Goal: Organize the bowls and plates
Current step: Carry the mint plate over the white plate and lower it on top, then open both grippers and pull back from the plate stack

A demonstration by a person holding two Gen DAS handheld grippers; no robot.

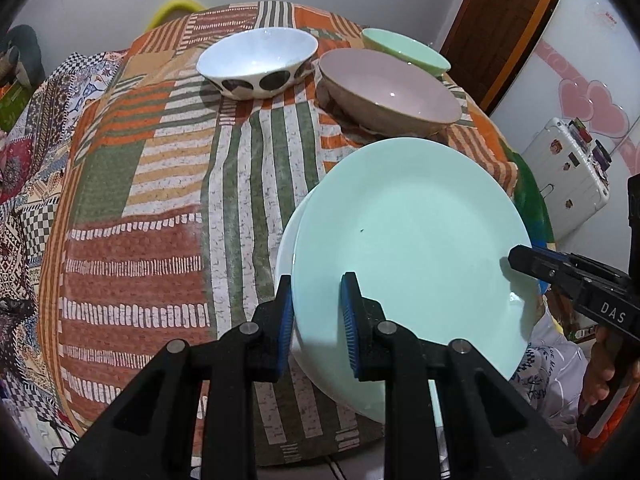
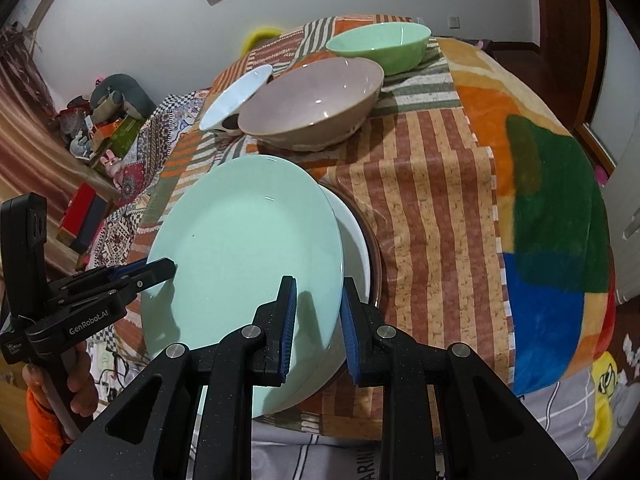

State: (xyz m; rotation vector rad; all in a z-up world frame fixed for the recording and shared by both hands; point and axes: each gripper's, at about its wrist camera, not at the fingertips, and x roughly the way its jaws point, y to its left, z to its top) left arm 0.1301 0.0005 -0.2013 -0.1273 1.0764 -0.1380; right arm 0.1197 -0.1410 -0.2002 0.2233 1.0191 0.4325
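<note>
A mint green plate [image 1: 408, 240] [image 2: 240, 240] hangs tilted just above a white plate [image 1: 285, 248] [image 2: 354, 236], which lies on a brown-rimmed plate [image 2: 377, 258]. My left gripper [image 1: 316, 292] is shut on the green plate's near rim; in the right wrist view the left gripper [image 2: 168, 268] shows at the plate's left edge. My right gripper [image 2: 318, 292] is shut on the opposite rim, and the right gripper [image 1: 516, 258] shows at the right in the left wrist view. Behind stand a white spotted bowl [image 1: 256, 60] [image 2: 236, 96], a pinkish-brown bowl [image 1: 390, 88] [image 2: 312, 100] and a green bowl [image 1: 404, 48] [image 2: 380, 46].
A striped patchwork cloth [image 1: 160, 200] [image 2: 432, 184] covers the table. A colourful blanket [image 2: 552, 208] drapes its right side. A white suitcase [image 1: 568, 172] stands on the floor beyond the table edge. Clutter and boxes [image 2: 92, 208] lie on the far left.
</note>
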